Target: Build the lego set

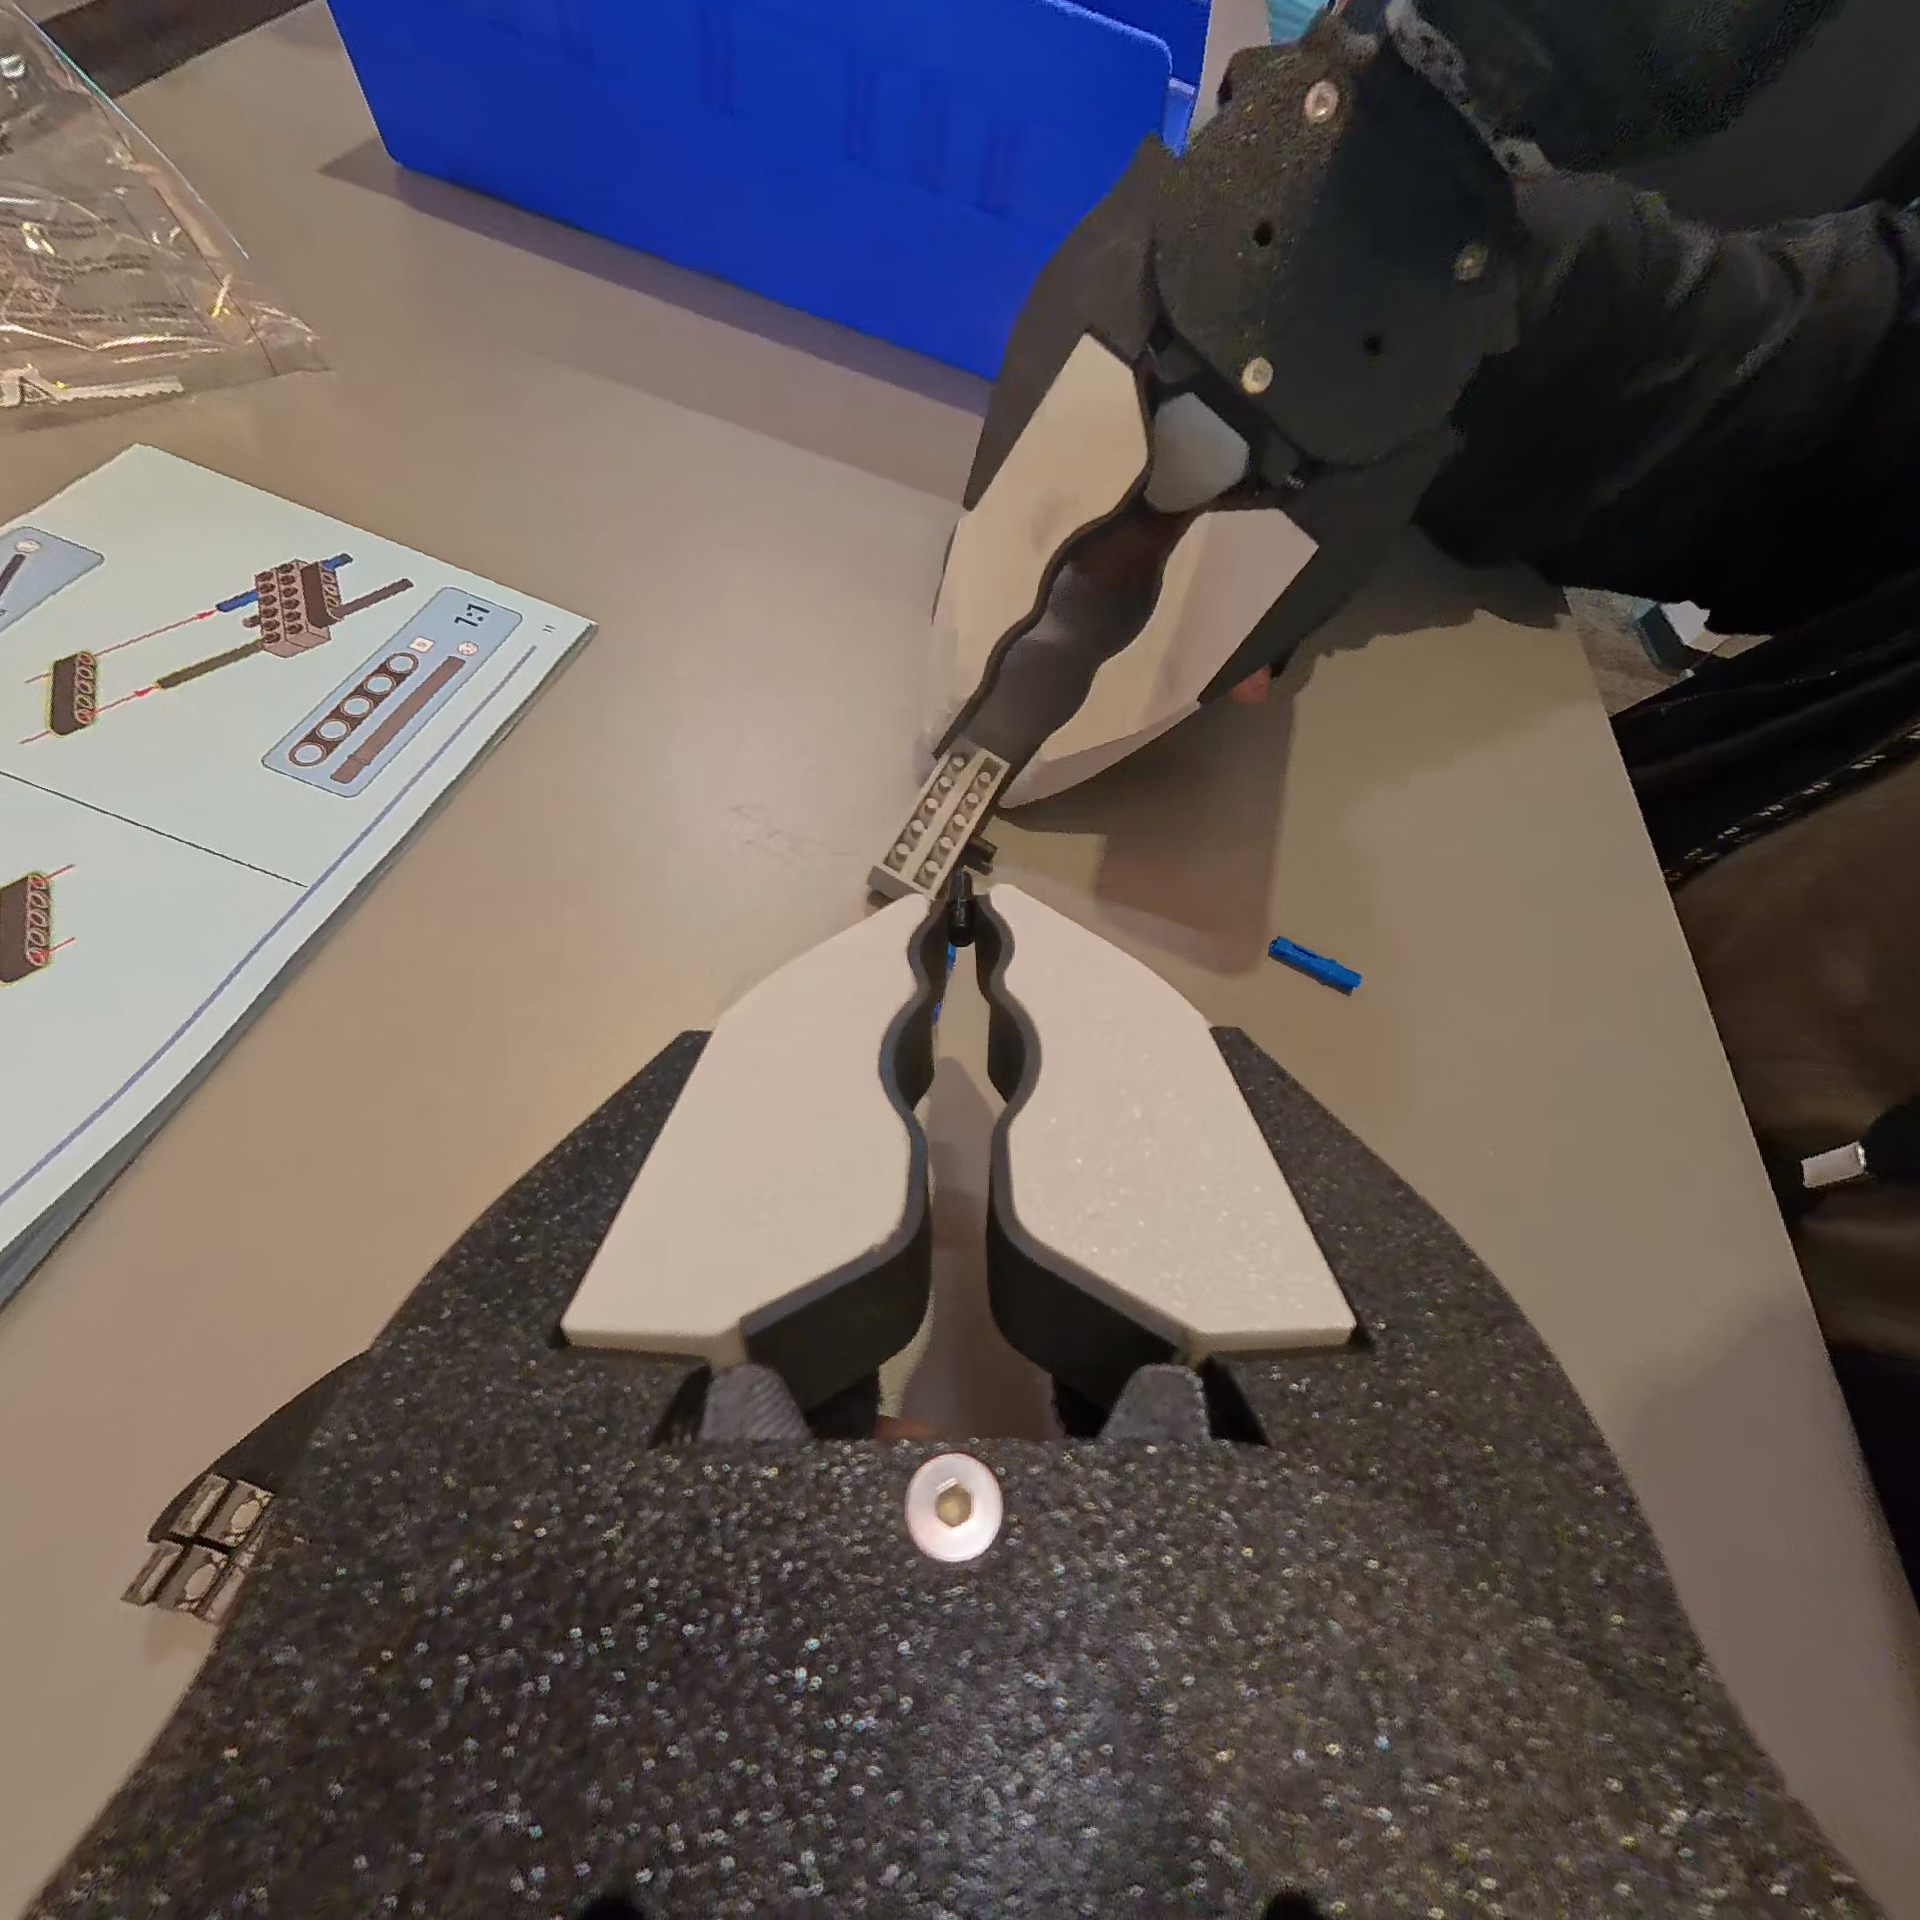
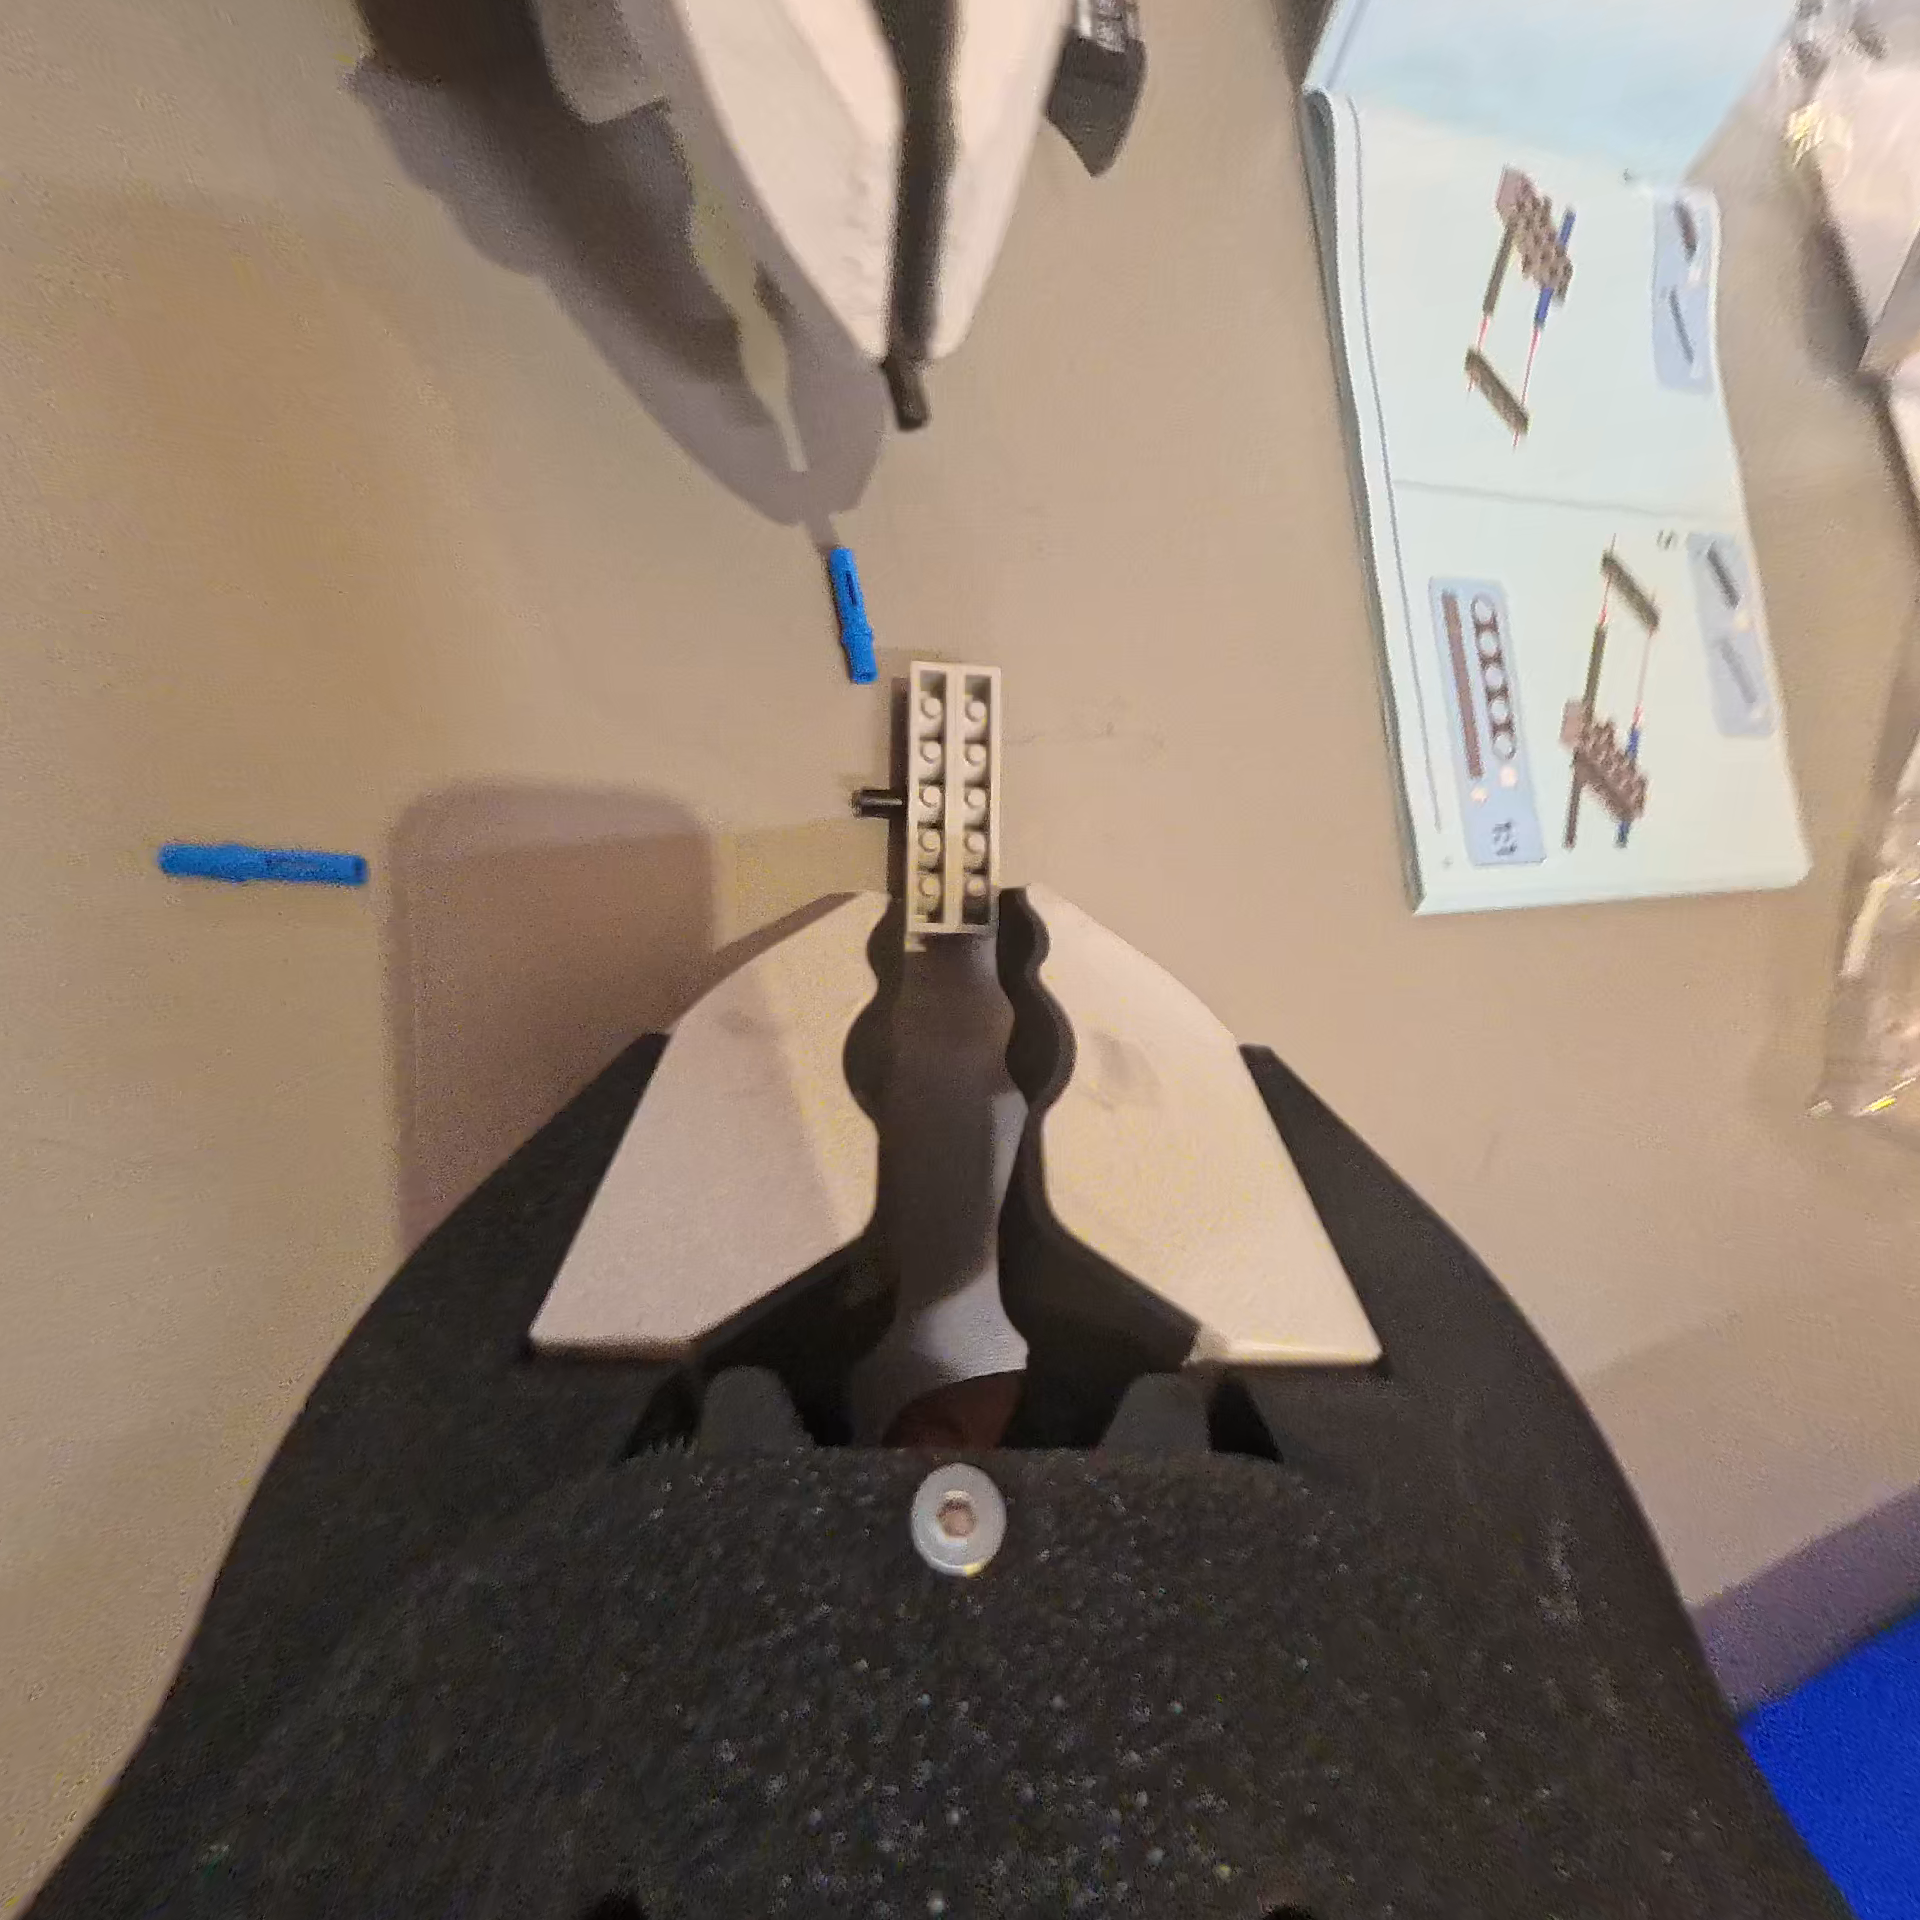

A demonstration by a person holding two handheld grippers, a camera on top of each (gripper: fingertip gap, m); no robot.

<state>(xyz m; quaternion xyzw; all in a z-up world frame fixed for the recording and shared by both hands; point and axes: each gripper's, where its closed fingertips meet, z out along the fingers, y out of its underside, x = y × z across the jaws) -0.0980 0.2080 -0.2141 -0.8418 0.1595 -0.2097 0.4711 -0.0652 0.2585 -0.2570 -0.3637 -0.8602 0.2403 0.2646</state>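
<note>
My left gripper (image 1: 958, 904) is shut on a small black pin (image 1: 961, 916) that sticks out past its fingertips. The pin's tip is close to the side of a grey studded brick block (image 1: 940, 821). My right gripper (image 1: 977, 753) reaches in from the upper right and grips one end of that block. In the right wrist view my right gripper (image 2: 951, 914) is shut on the near end of the grey block (image 2: 956, 790). A second black pin (image 2: 871, 800) sticks out of the block's left side. My left gripper (image 2: 904, 353) shows above with its black pin (image 2: 910, 400).
Two blue pins (image 2: 852, 615) (image 2: 265, 864) lie on the beige table (image 2: 416, 520); one also shows in the left wrist view (image 1: 1314, 964). An open instruction booklet (image 1: 208, 779) (image 2: 1558, 520) lies nearby. A blue bin (image 1: 779, 135) and a clear plastic bag (image 1: 104, 229) stand farther back. One gripper's finger ends stand about 8 cm off the other's.
</note>
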